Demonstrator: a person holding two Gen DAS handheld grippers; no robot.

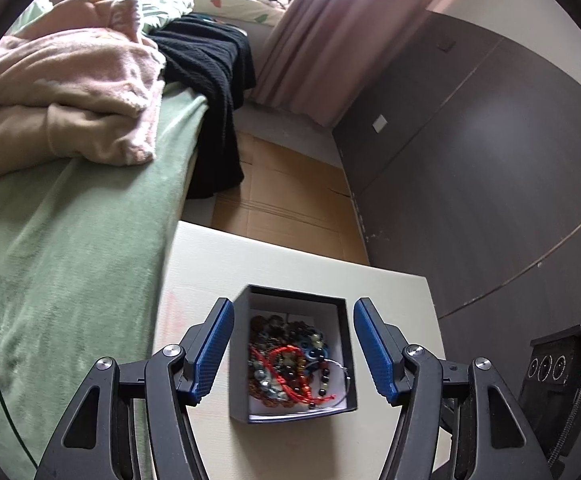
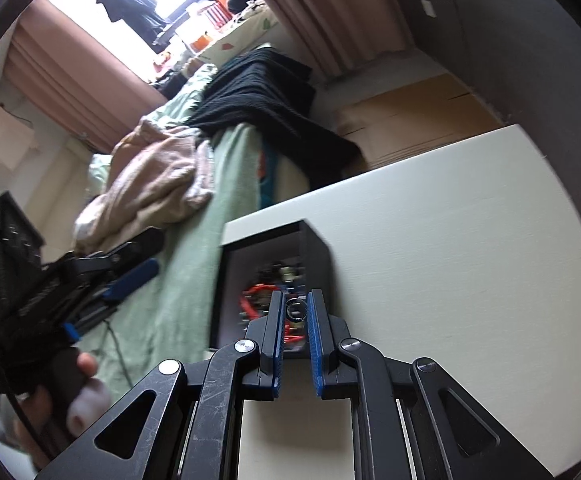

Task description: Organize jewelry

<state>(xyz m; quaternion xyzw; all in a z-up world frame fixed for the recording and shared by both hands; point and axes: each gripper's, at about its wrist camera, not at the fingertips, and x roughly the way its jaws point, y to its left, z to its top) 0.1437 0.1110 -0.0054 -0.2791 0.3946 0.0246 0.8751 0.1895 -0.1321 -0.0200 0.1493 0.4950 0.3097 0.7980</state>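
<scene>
A small black box point(image 1: 348, 356) stands open-topped on the pale tabletop point(image 1: 290, 264) beside a bed with a green cover point(image 1: 70, 260), and a tangle of jewelry point(image 1: 290, 360), with beaded strands, a red cord and a thin wire hoop, lies heaped on its white floor. The left gripper point(image 1: 294, 350) hangs over the box with its blue pads point(image 1: 214, 352) spread wider than the box walls and touching nothing, a stance that appears to leave the contents unobstructed while keeping that hand ready to steady the box if it shifts. The right gripper point(image 2: 295, 326) is closed narrowly on a small dark ring point(image 2: 295, 309), pinched between the tips of its pads point(image 2: 315, 332) just above the near corner of the box; gripping at the very tips probably suits so small an item, keeping it visible and easy to release. The ring is evidently being separated from the heap, so sorting seems to be at an early stage, with most pieces in the box. From the right wrist view the person's hand point(image 2: 70, 396) is seen on the left tool's handle at the frame edge. No second container for the ring is visible.
</scene>
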